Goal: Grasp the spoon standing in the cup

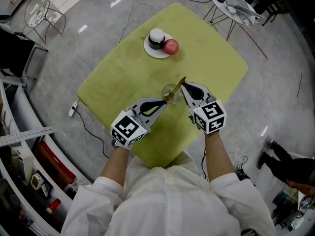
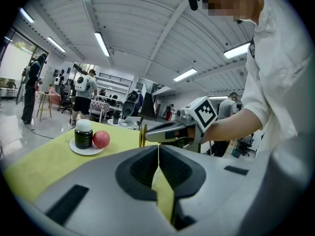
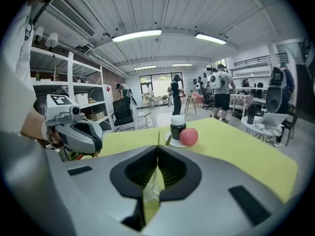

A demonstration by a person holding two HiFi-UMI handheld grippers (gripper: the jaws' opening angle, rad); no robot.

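Observation:
A clear glass cup point(image 1: 171, 91) stands on the yellow-green table point(image 1: 128, 77), with a gold spoon point(image 1: 183, 79) leaning up out of it to the right. My right gripper point(image 1: 182, 85) is shut on the spoon's handle; in the right gripper view the thin handle point(image 3: 158, 137) pokes up between the closed tips point(image 3: 158, 147), and the cup point(image 3: 150, 193) shows below them. My left gripper point(image 1: 165, 102) is shut at the cup's left rim and seems to pinch it. The left gripper view has its tips point(image 2: 158, 149) closed, with the spoon point(image 2: 142, 134) and the right gripper point(image 2: 147, 135) just ahead.
A white plate point(image 1: 150, 49) at the table's far side carries a dark jar with a white lid point(image 1: 156, 38) and a red apple point(image 1: 171, 46). The table's near edge lies just below my hands. A white side table point(image 1: 236, 6) stands beyond, and cables cross the floor.

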